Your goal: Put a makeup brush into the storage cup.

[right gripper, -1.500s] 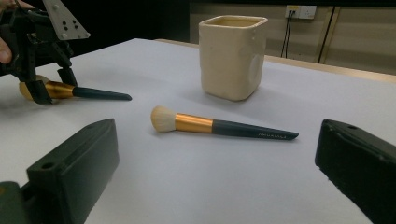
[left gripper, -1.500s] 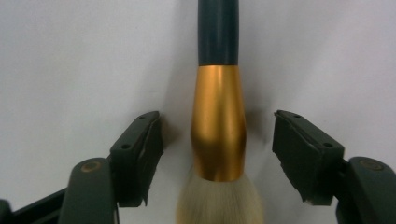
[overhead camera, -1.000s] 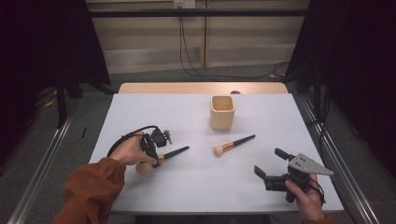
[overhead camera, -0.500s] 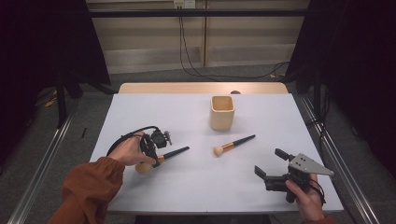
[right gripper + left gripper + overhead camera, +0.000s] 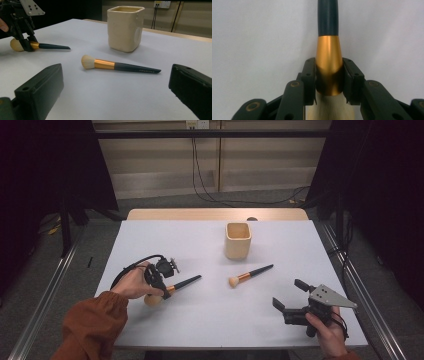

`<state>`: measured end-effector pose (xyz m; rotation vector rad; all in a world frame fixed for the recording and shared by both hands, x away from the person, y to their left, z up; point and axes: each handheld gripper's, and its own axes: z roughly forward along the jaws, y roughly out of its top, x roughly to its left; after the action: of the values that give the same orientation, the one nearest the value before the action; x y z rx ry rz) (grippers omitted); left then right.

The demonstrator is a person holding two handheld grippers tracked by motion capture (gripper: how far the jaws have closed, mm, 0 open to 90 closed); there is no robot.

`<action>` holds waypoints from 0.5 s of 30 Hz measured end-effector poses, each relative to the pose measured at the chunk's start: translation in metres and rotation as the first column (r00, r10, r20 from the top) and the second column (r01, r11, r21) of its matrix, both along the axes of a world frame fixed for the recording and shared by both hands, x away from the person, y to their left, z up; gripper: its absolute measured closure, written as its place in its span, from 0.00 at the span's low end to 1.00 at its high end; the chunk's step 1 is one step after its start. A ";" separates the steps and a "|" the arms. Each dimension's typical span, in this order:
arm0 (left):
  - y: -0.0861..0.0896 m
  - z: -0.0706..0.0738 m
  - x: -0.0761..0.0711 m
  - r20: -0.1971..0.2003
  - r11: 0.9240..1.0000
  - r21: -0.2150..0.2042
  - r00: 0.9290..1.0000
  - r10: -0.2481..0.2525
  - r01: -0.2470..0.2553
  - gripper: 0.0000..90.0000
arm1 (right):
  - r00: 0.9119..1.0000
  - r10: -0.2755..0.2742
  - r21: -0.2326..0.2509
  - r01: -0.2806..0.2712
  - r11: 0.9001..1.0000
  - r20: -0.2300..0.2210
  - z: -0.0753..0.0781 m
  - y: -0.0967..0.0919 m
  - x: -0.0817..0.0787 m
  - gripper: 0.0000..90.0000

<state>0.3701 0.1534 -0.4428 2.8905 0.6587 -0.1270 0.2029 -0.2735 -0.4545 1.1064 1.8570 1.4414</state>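
Observation:
A makeup brush point(image 5: 186, 281) with a dark handle, gold ferrule and pale bristles lies at the table's front left. My left gripper point(image 5: 165, 291) is shut on its gold ferrule point(image 5: 328, 52); the pads press both sides just above the bristles. The right gripper view has the same grip point(image 5: 27, 44) at far left. A second, similar brush point(image 5: 250, 274) lies free in the middle of the table, bristles toward the left point(image 5: 117, 65). My right gripper point(image 5: 289, 293) rests open at the front right, its jaws wide apart and nothing between them, aimed toward that brush.
A cream square cup point(image 5: 237, 240) stands upright behind the free brush, also near in the right gripper view point(image 5: 125, 27). The white table point(image 5: 200, 237) has a wooden strip along its far edge. Dark curtains and metal rails flank both sides.

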 end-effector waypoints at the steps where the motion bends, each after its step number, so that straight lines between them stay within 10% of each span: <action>1: 0.002 0.000 0.001 -0.001 1.000 -0.005 1.000 0.000 0.000 0.74 | 1.000 -0.001 0.002 0.001 1.000 -0.003 0.000 0.000 0.000 0.00; 15: 0.018 0.015 0.006 0.054 0.979 -0.184 0.993 0.104 -0.093 0.74 | 1.000 -0.005 0.010 0.005 1.000 -0.005 0.000 0.000 0.000 0.00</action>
<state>0.3758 0.1715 -0.4273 2.6709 0.7369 -0.0773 0.2032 -0.2738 -0.4545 1.1193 1.8508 1.4476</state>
